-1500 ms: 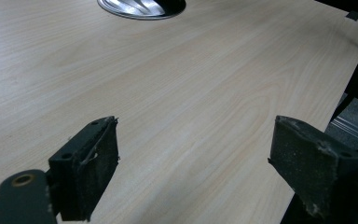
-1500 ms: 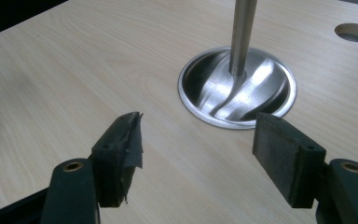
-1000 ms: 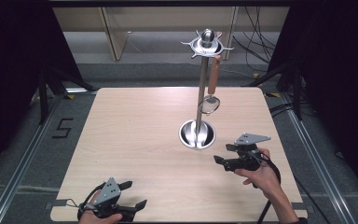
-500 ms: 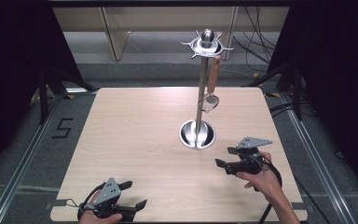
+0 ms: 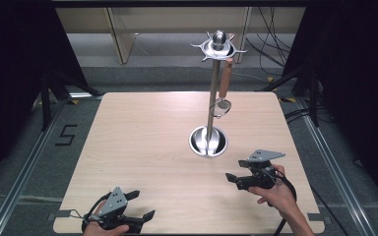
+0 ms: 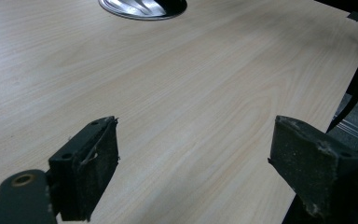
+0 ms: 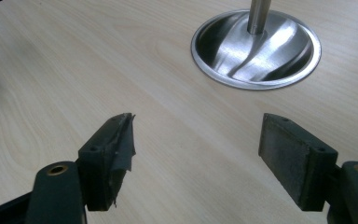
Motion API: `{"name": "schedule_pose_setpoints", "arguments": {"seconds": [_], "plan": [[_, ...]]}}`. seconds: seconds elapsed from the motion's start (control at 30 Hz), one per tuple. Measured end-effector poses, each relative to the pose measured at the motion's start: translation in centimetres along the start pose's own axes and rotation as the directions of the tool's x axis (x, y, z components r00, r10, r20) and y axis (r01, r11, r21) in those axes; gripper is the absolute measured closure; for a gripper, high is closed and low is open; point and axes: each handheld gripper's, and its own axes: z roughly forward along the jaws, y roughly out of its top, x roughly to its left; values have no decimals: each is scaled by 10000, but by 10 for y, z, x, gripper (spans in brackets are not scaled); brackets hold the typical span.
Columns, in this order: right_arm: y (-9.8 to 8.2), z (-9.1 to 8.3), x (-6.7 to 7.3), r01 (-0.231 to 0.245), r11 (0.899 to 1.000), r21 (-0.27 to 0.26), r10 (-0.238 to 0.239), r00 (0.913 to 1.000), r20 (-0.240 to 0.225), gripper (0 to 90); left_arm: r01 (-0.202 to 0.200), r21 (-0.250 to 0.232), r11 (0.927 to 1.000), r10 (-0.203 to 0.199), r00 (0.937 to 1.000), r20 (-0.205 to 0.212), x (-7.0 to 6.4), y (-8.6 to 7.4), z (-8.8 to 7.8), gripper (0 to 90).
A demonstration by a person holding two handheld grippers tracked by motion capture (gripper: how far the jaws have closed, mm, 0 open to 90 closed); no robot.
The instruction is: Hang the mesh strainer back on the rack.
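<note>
- On the wooden table, toward its far right part, stands a steel utensil stand: a round dished base, an upright pole and a spoked ring at the top.
- From that ring hangs a utensil with a brown handle, its small metal head dangling beside the pole, well above the base.
- Near the table's right front, the right gripper is held in a hand just in front of the stand's base and apart from it; its jaws are spread wide with nothing between them.
- Along the right gripper view, the base lies just beyond the parted pads.
- At the front edge, left of centre, the left gripper rests low, jaws wide apart and empty, well apart from the stand.
</note>
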Motion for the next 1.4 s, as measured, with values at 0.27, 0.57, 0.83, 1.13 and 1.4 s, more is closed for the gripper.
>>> {"name": "schedule_pose_setpoints", "arguments": {"seconds": [0.27, 0.57, 0.83, 1.13, 1.4], "plan": [[-6, 1, 1, -162, 9996, 227, 163, 9998, -63, 277, -63, 33, 10000, 63, 10000, 3, 0, 0, 0, 148], [-10, 1, -1, 101, 9999, 136, -99, 9999, -110, 276, -66, 44, 10000, 66, 10000, 16, 0, 0, 0, 148], [-14, 0, 1, -35, 9998, 197, 35, 10000, 17, 276, -54, 43, 10000, 54, 10000, 30, 0, 0, 0, 148], [-19, -2, 2, -119, 9998, 189, 118, 9999, 59, 276, 21, -18, 10000, -21, 10000, 20, -1, 0, 0, 148], [-23, -5, 4, -358, 9993, 94, 358, 9993, 44, 275, 10, -7, 10000, -10, 10000, 27, -1, 0, 0, 148]]}}
